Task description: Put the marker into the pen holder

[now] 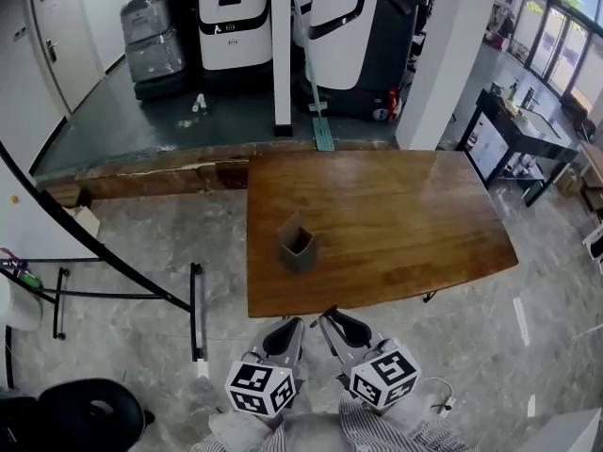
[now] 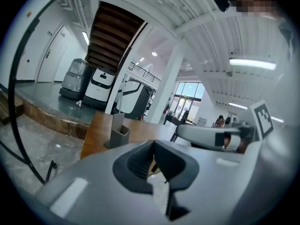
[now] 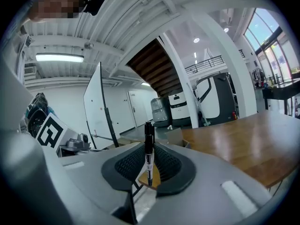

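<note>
A grey pen holder [image 1: 296, 244] stands upright on the brown wooden table [image 1: 405, 224], near its front left part; the left gripper view shows the pen holder [image 2: 118, 134] ahead. Both grippers hang side by side just off the table's front edge. My right gripper [image 1: 332, 322] is shut on a black-and-white marker [image 3: 148, 136], which stands upright between the pads [image 3: 164, 162] of that right gripper [image 3: 149, 147]. My left gripper [image 1: 291, 330] has nothing in it, and in its own view the left gripper [image 2: 153, 144] shows its jaws together.
A black-framed board stand [image 1: 113, 271] and a black chair [image 1: 80, 417] occupy the floor on the left. A white column [image 1: 281, 45] and several white-and-black machines [image 1: 236, 17] stand beyond the table's far edge. A dark desk [image 1: 518, 130] is at the right.
</note>
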The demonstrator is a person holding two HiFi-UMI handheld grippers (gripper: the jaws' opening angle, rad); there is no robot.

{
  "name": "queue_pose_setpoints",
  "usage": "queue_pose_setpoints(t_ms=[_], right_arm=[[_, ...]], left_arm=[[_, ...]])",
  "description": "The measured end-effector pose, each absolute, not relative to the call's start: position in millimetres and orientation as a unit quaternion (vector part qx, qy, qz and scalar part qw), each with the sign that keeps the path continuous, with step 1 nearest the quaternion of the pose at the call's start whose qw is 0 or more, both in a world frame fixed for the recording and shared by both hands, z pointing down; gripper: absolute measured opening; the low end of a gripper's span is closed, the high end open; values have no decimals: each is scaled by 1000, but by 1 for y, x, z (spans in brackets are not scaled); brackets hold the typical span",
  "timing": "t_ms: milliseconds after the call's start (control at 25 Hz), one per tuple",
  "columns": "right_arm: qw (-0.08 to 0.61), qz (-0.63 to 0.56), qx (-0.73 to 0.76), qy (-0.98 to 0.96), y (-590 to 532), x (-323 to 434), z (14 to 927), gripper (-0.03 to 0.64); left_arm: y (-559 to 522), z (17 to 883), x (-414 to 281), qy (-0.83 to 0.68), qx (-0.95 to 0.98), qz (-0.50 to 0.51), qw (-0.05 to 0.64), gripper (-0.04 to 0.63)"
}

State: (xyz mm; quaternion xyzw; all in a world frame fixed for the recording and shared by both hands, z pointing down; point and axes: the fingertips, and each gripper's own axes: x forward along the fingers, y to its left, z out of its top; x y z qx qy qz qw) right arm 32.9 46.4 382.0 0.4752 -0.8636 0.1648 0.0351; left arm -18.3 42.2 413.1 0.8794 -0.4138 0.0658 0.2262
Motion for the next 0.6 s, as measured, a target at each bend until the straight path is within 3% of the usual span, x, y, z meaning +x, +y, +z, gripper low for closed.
queue_pose_setpoints(t_ms=[600], right_arm=[[39, 166, 495, -852, -94, 28, 383, 60]], left_arm=[[-94, 427, -33, -394, 881, 77, 250, 8]])
